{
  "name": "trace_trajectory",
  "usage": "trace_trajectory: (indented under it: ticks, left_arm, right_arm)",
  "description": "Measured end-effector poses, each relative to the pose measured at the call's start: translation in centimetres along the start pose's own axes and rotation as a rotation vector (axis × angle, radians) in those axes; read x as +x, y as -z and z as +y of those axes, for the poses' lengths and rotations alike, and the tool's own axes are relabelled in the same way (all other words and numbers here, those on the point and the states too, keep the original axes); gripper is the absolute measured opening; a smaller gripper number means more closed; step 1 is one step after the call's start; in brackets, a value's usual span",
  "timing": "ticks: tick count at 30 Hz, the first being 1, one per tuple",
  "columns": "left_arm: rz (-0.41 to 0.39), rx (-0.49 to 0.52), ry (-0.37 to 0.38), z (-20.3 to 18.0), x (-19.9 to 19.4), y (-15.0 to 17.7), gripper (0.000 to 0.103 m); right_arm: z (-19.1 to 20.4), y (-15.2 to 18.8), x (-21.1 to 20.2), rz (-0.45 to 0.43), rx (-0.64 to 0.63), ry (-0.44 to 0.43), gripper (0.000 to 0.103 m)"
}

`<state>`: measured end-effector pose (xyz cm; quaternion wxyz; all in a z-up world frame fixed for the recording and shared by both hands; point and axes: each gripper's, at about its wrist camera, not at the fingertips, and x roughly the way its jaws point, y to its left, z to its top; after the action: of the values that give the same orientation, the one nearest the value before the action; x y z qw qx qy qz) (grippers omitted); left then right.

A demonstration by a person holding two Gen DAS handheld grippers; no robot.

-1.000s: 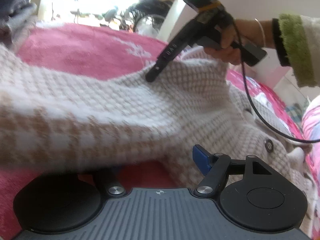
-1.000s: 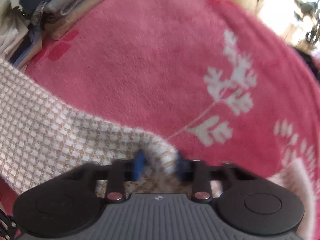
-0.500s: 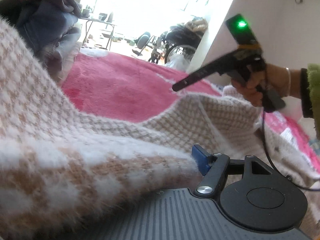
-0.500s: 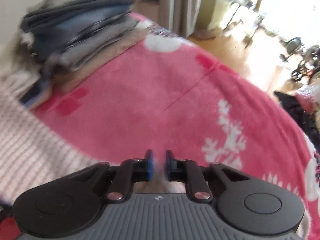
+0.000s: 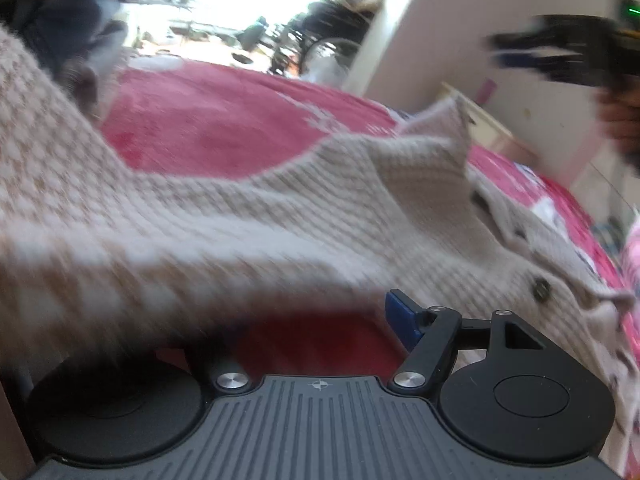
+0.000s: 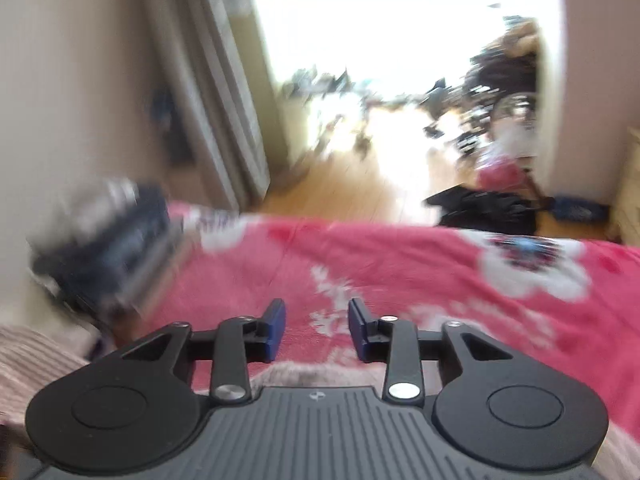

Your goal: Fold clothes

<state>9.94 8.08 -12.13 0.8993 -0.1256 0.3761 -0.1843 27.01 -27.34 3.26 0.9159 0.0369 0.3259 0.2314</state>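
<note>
A beige-and-white houndstooth knit sweater with dark buttons lies across the pink bed. Its near part is raised and draped over my left gripper. That gripper's right blue pad stands far out to the side, and the left finger is hidden under the knit. My right gripper is open with nothing between its pads, lifted off the sweater, which shows below it. From the left wrist it appears blurred at top right, held in a hand.
A pink fleece blanket with white patterns covers the bed. A stack of folded clothes sits at its far left corner. Beyond are a wooden floor, a bright doorway and dark things on the floor. A white wall rises at right.
The right gripper has opened, let go of the sweater's corner and swung up and away to the right. The released corner has dropped; the sweater still drapes over the left gripper.
</note>
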Motion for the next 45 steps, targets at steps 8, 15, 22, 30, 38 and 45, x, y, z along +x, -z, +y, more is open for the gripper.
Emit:
trace_trajectory:
  ticks: [8,15,22,30,38,45]
  left_arm:
    - [0.033,0.183,0.138,-5.9,-2.7,2.1,0.071]
    - [0.168,0.476,0.346,-14.4,-4.3,4.8,0.071]
    - [0.365,0.773,0.411,-21.4,-3.4,6.7,0.071]
    - [0.486,0.811,0.430,-26.3,-0.3,10.9,0.071]
    - [0.568,0.857,0.409,-28.9,1.6,14.3,0.071]
    - [0.544,0.855,0.382,-28.3,0.9,14.7,0.071]
  right_arm:
    - [-4.4,10.8,-23.0,-0.061,0.219,0.229,0.052]
    - [-2.9,26.3,-25.8,0.145,0.343,0.365,0.052]
    - [-3.7,35.3,-23.0,0.074,0.753,0.338,0.052]
    - [-5.5,38.1,-22.4,0.039,0.883,0.269,0.052]
    - [-5.9,39.4,-22.5,0.056,0.920,0.207,0.052]
    - [-5.9,39.8,-22.6,0.057,0.972,0.155,0.052]
